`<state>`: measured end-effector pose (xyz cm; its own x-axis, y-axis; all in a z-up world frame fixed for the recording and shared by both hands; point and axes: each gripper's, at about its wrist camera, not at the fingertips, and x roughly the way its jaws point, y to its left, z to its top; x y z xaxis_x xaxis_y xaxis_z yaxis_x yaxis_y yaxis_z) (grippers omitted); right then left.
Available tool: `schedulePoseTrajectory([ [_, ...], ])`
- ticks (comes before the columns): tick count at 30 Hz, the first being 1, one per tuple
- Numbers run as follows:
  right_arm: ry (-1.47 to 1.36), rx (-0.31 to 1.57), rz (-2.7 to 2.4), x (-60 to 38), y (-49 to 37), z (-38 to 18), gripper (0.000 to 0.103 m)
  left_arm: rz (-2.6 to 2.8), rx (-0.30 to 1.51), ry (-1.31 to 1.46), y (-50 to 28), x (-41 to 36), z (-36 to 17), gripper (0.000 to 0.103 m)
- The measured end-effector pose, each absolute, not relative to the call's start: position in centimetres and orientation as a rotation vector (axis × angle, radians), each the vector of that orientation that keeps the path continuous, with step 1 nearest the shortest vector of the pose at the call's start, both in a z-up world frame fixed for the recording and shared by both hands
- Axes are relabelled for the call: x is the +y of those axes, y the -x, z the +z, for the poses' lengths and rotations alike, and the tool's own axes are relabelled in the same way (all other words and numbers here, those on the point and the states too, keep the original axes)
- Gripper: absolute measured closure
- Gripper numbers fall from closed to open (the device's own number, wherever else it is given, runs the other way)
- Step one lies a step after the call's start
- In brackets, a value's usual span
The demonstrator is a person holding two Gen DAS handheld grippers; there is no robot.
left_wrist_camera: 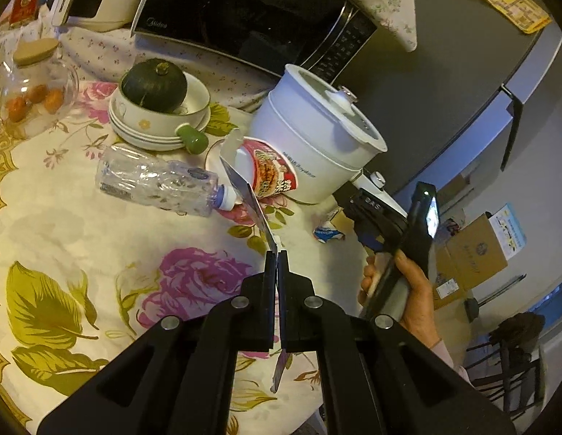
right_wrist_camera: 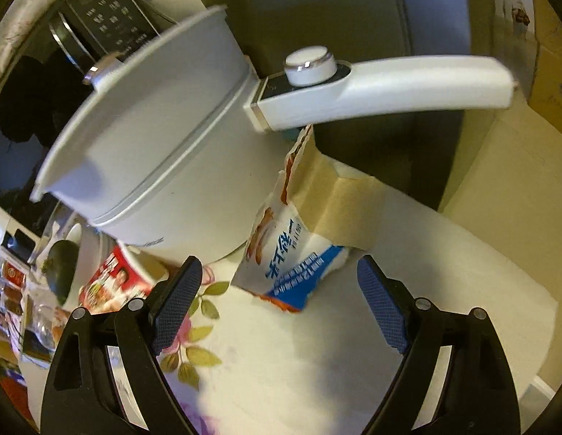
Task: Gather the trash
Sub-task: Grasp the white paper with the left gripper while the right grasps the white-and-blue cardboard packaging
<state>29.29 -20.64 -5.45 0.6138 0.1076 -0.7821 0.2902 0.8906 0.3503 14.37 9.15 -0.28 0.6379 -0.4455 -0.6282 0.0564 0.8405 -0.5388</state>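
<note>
My left gripper (left_wrist_camera: 277, 259) is shut on a thin, flat silvery wrapper (left_wrist_camera: 252, 203), seen edge-on and sticking up above the floral tablecloth (left_wrist_camera: 81, 235). Beyond it lie a crushed clear plastic bottle (left_wrist_camera: 154, 185) and a red instant-noodle cup (left_wrist_camera: 272, 172) on its side. A torn blue-and-white carton (left_wrist_camera: 328, 233) lies by the white pot. A hand holds my right gripper (left_wrist_camera: 368, 217) just right of that carton. In the right wrist view my right gripper (right_wrist_camera: 277, 268) is open, and the carton (right_wrist_camera: 299, 253) stands just ahead, between its blue pads (right_wrist_camera: 176, 301), untouched.
A white electric pot (left_wrist_camera: 310, 145) with a long handle (right_wrist_camera: 389, 83) stands right behind the carton. Stacked bowls hold a green squash (left_wrist_camera: 154, 85); a glass jar (left_wrist_camera: 34, 87) stands at the left. A black microwave (left_wrist_camera: 244, 11) is at the back. The table's edge (right_wrist_camera: 498, 290) runs at the right, with cardboard boxes (left_wrist_camera: 473, 250) on the floor.
</note>
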Motion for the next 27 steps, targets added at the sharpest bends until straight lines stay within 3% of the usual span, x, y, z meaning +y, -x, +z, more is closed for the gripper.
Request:
schedulePoseTrajectory([
  [4, -0.479, 0.914, -0.121, -20.5, -30.3, -6.5, 0.028, -0.292, 0.849, 0.511, -14.7, 9.3, -0.8, 0.102],
  [10, -0.523, 0.91, -0.066, -20.6, -30.6, -7.8, 0.07, -0.284, 0.872, 0.52, -15.1, 9.3, -1.4, 0.102],
  [12, -0.52, 0.899, -0.048, -20.1, -30.5, -7.6, 0.09, -0.282, 0.872, 0.514, -15.1, 9.2, -1.4, 0.102],
  [19, -0.494, 0.873, -0.029, -19.3, -28.5, -6.7, 0.102, -0.277, 0.87, 0.524, -15.0, 9.3, -1.1, 0.102],
  [27, -0.451, 0.821, -0.003, -19.1, -23.4, -4.4, 0.103, -0.298, 0.85, 0.523, -14.1, 9.0, -0.3, 0.102],
])
